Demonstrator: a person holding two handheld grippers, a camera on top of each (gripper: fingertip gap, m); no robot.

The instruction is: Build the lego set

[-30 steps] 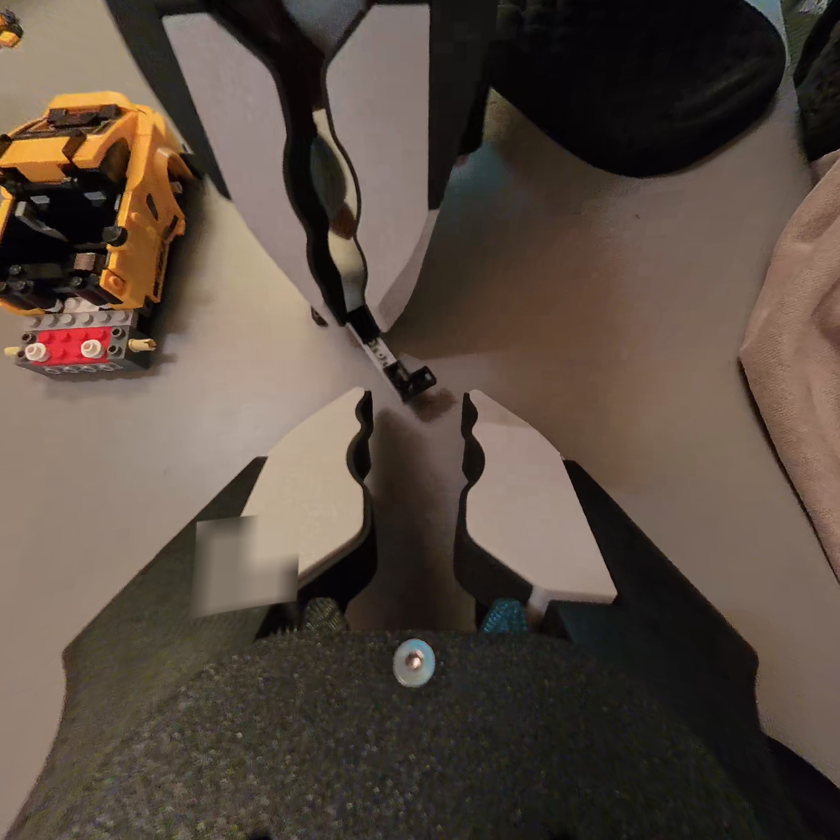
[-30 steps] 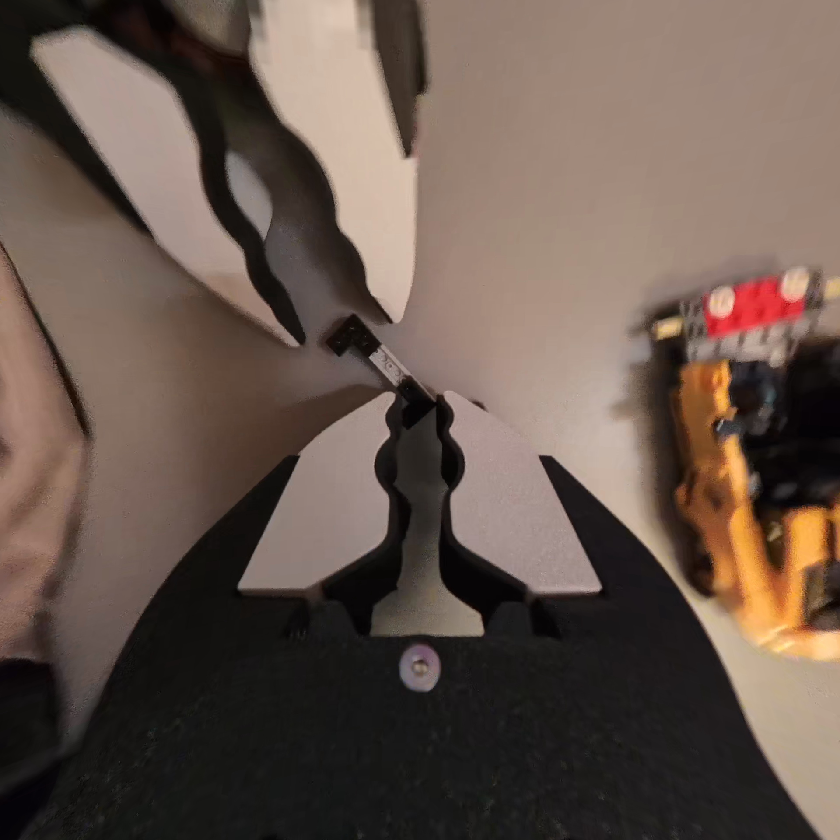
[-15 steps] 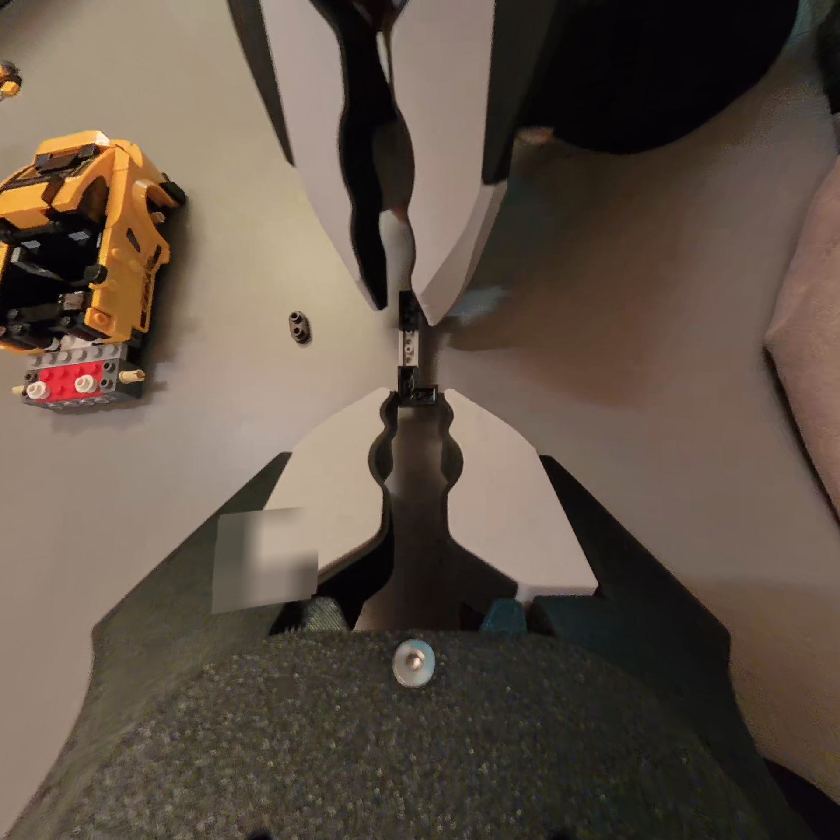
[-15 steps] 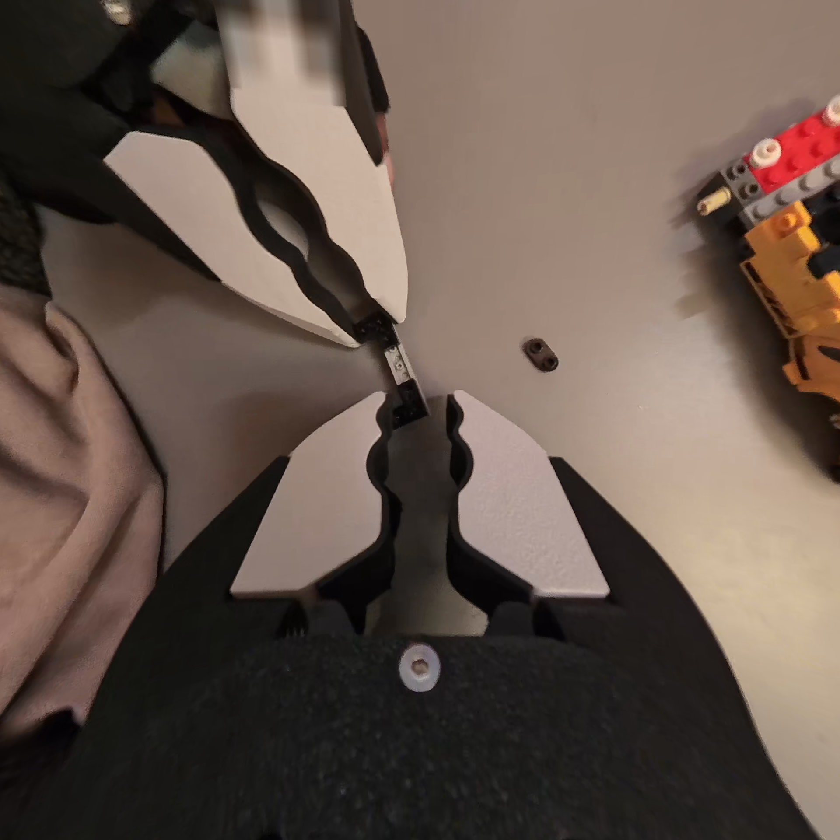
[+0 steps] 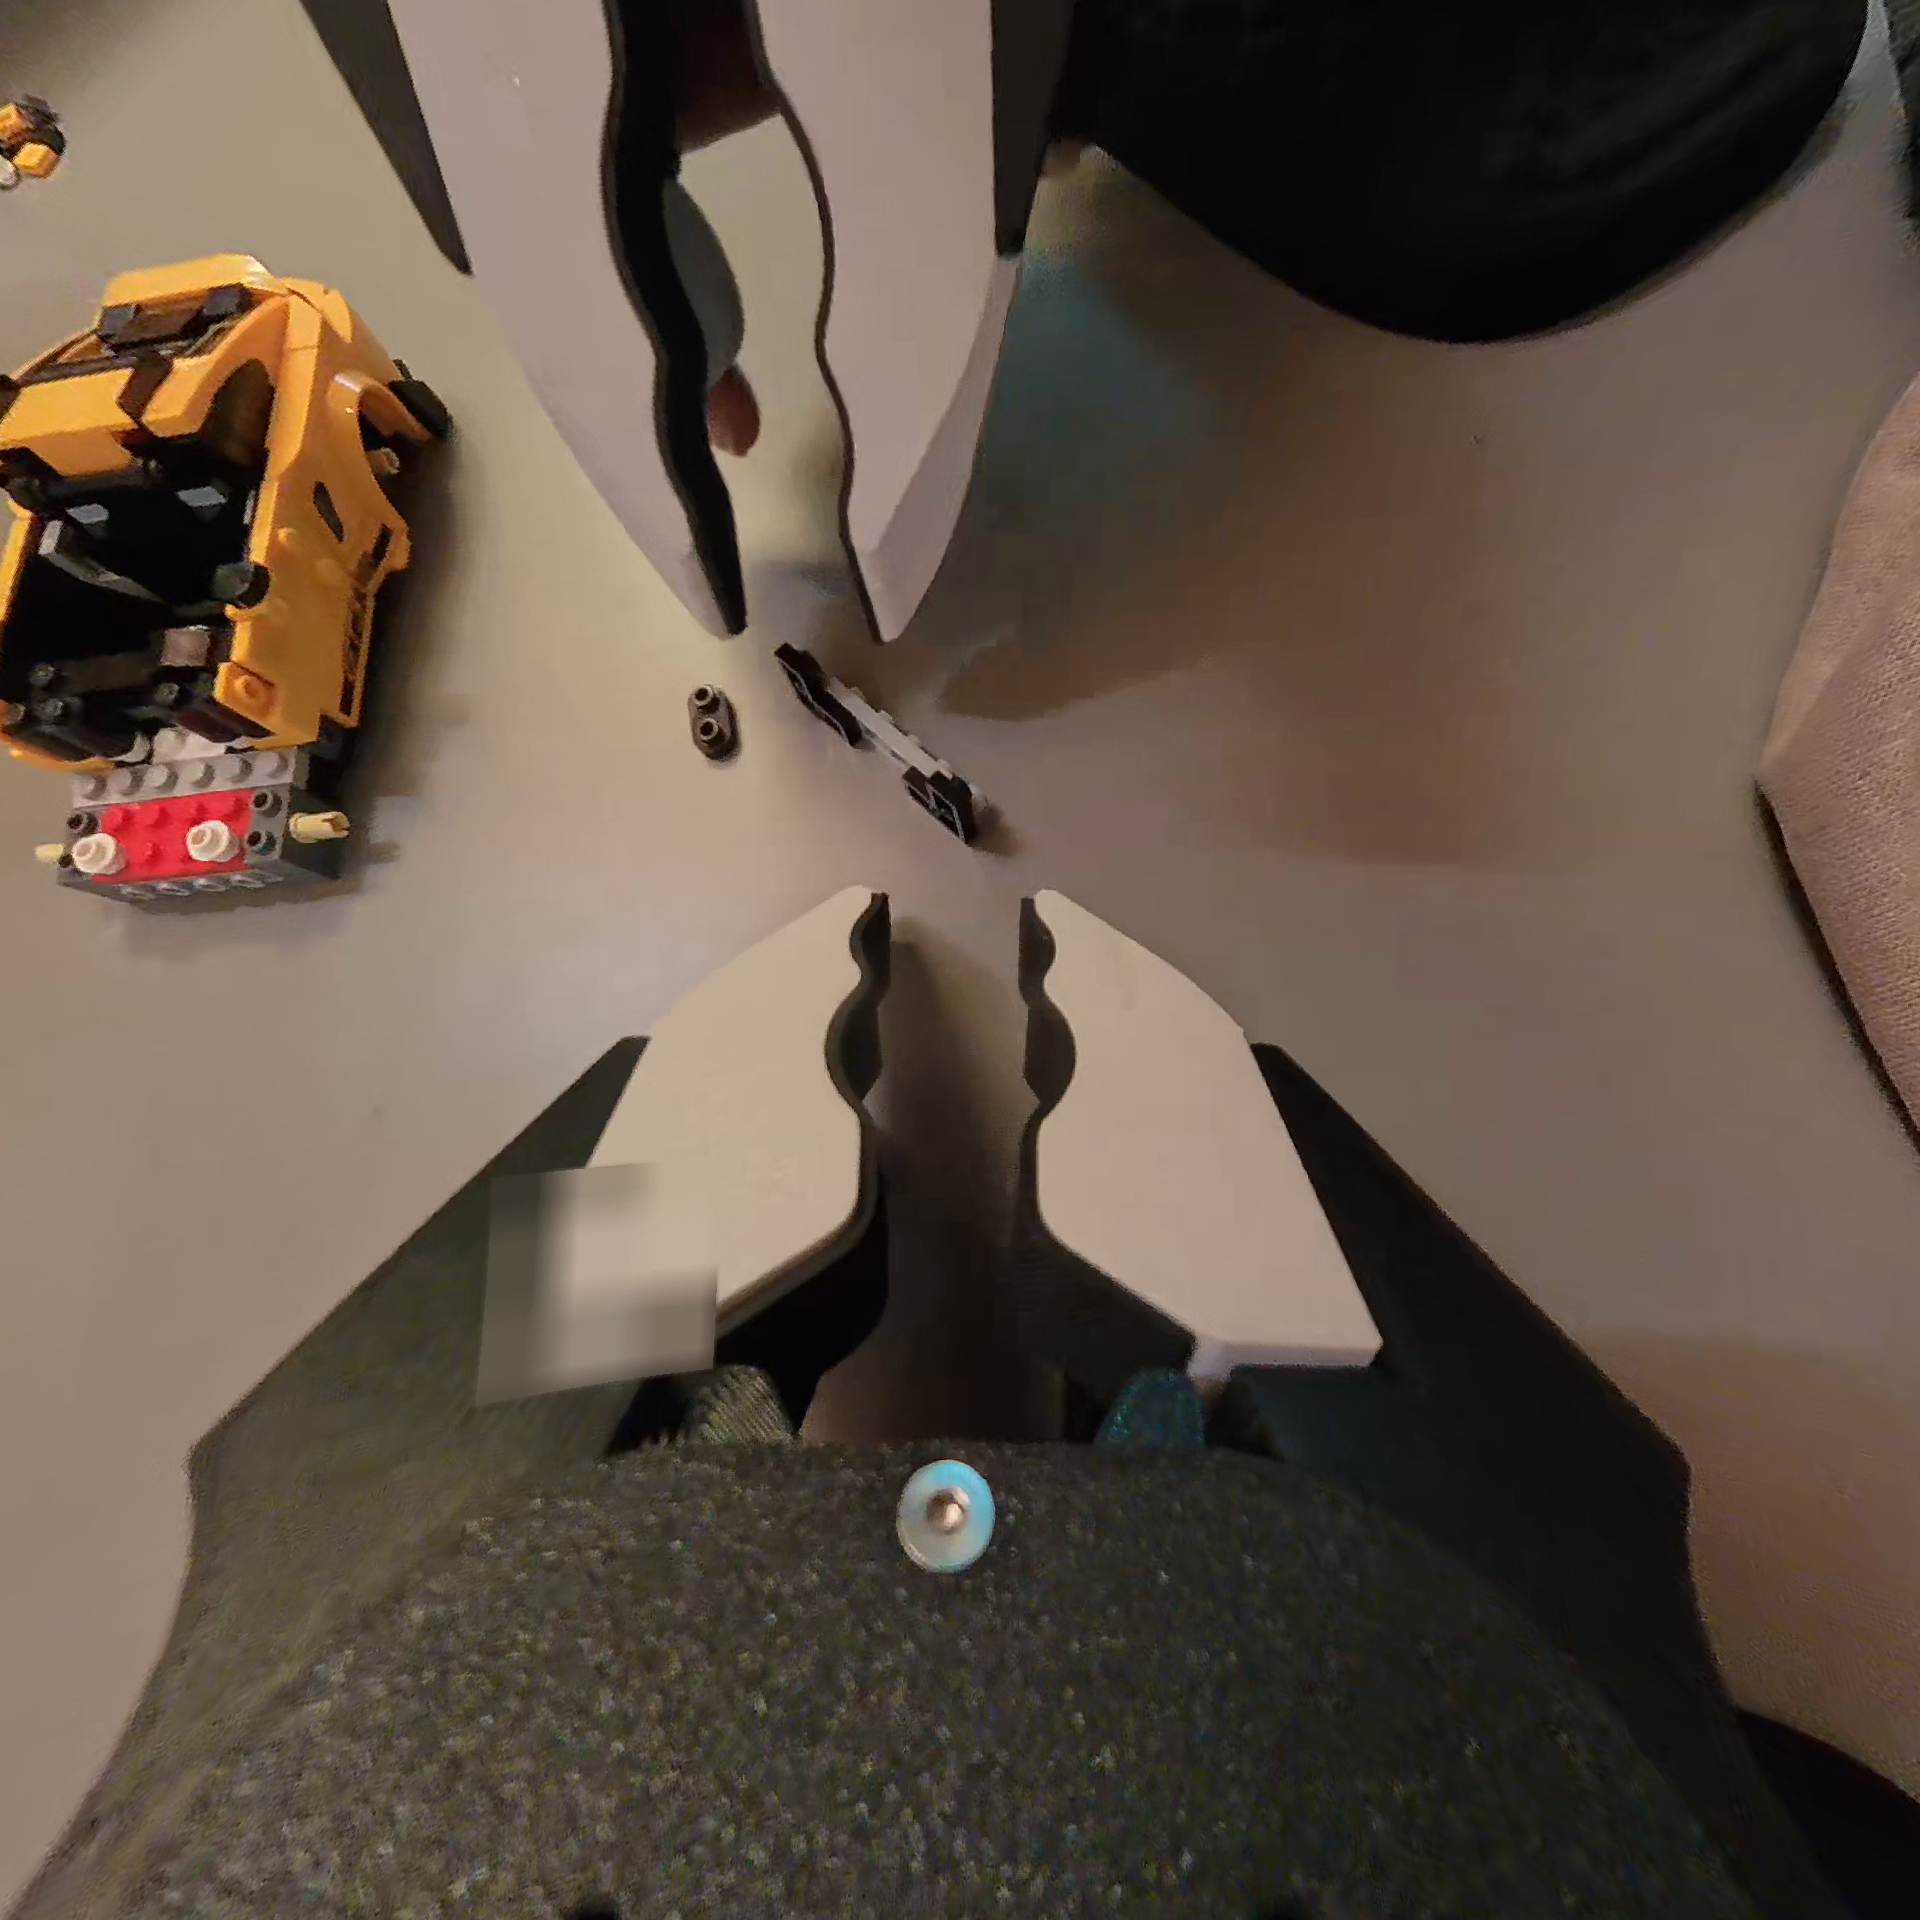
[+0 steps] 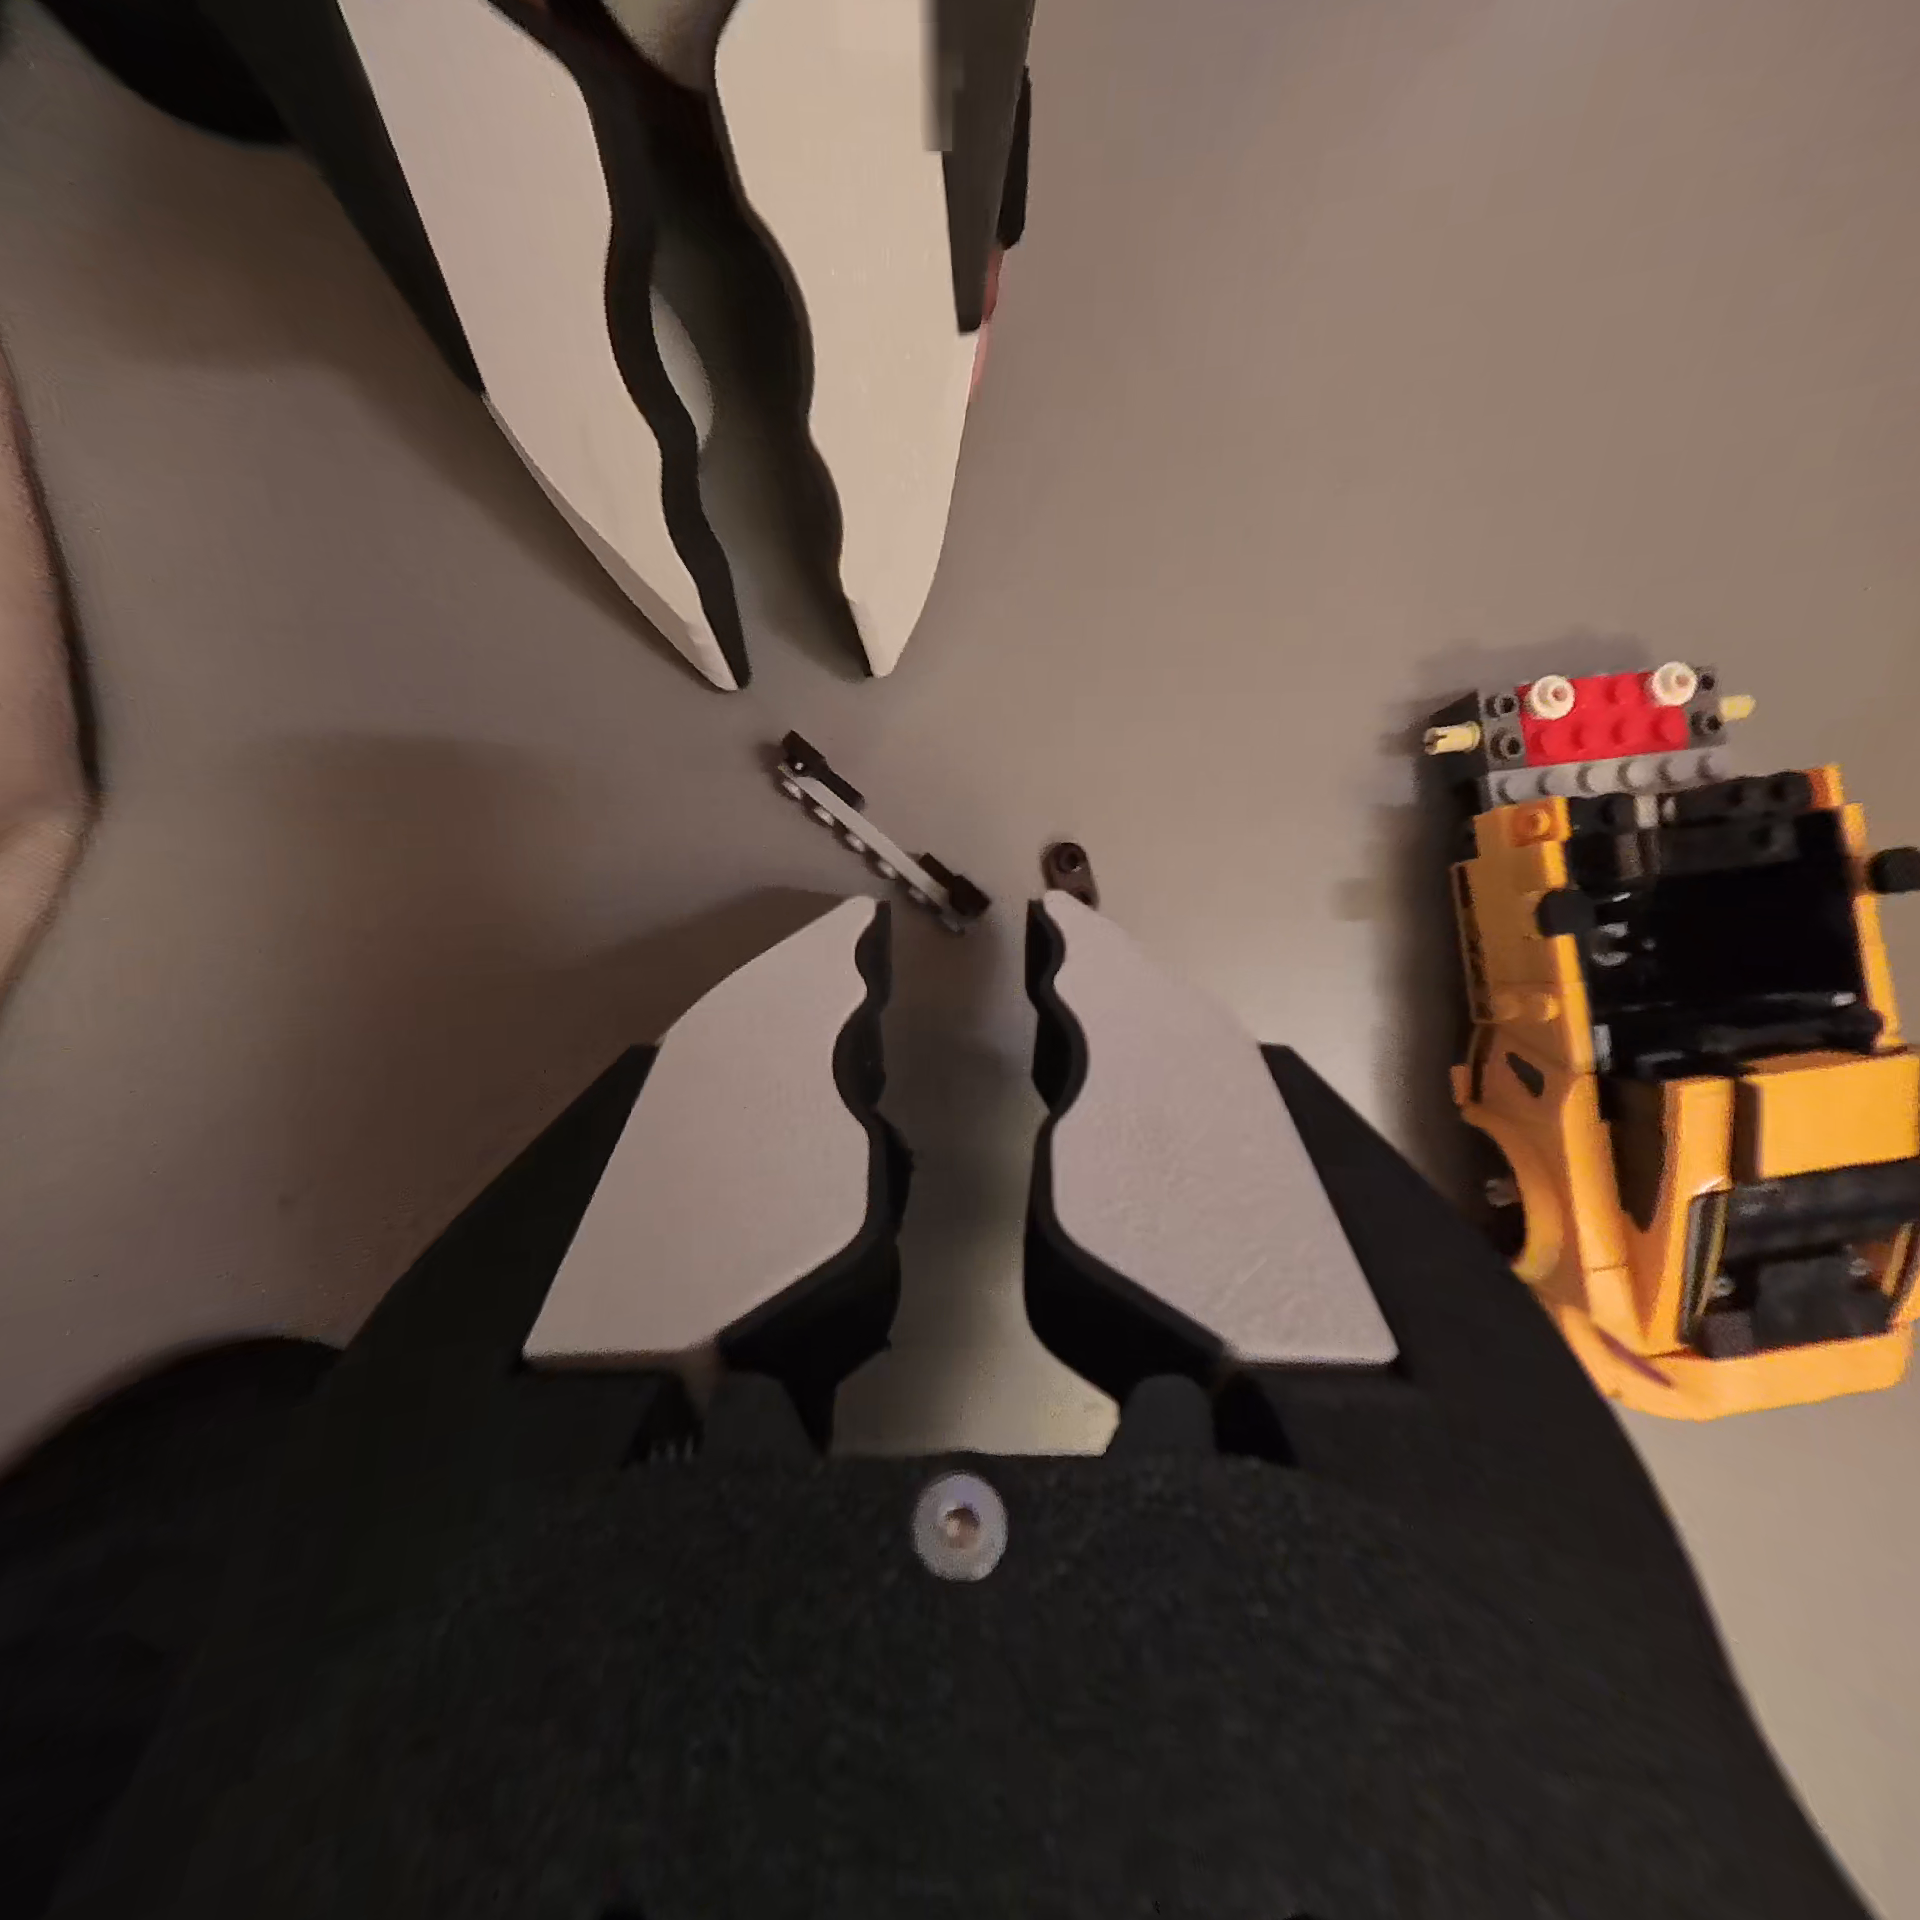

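Presently, the left wrist view shows the left gripper (image 5: 954, 902) low over a grey table (image 5: 1299, 582), its two fingers parted with a clear gap and nothing between them. Just ahead of its tips lies a slim lego strip (image 5: 879, 740), black at both ends and pale in the middle, flat on the table and set at a slant. A small black two-stud piece (image 5: 711, 719) lies just beside the strip, apart from it. Opposite, the right gripper (image 5: 805, 632) points toward the strip, its fingers likewise parted and empty; the tips stand near the strip's far end without touching it. At the left edge sits a yellow and black lego car (image 5: 197, 540), partly built, with a red and grey block at its near end. A tan cloth (image 5: 1849, 748) shows at the right edge.

Right wrist view: the right gripper (image 6: 956, 904) is spread apart and holds nothing. The strip (image 6: 878, 844) lies on the table (image 6: 1351, 364) with one end reaching just between the fingertips, gripped by neither. The two-stud piece (image 6: 1070, 869) sits beside the right fingertip. The left gripper (image 6: 805, 681) faces it from above, open-handed, close to the strip's other end. The car (image 6: 1683, 1049) rests well apart at the right.
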